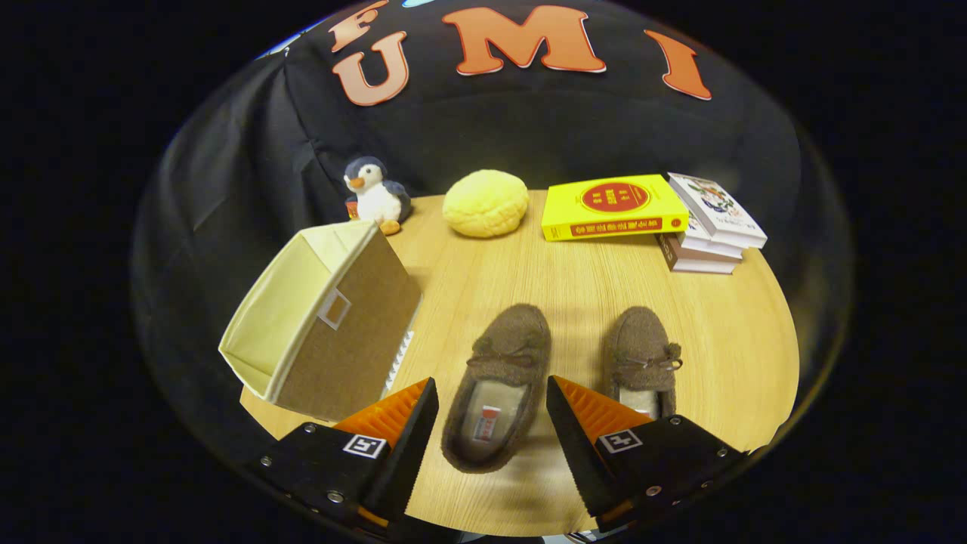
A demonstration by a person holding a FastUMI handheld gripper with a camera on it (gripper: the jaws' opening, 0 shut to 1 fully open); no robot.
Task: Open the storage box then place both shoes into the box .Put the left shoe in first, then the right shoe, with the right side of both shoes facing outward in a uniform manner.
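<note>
Two fuzzy brown slippers lie side by side on the wooden table [574, 279], toes pointing away. The left shoe [500, 381] has its heel end between my fingertips, its opening facing up. The right shoe [641, 355] lies just past my right finger [582, 412], partly covered by it. My gripper [492, 393] is open, its jaws standing wide on either side of the left shoe's heel and above it, not pressing on it. The storage box [325, 317], cream inside with a brown side, stands open to the left of the shoes, beyond my left finger [404, 415].
A stuffed penguin [375, 194] sits behind the box at the table's far edge. A yellow round cushion-like bun [485, 202] lies at the back middle. A yellow book [612, 208] and a stack of books [710, 227] lie at the back right.
</note>
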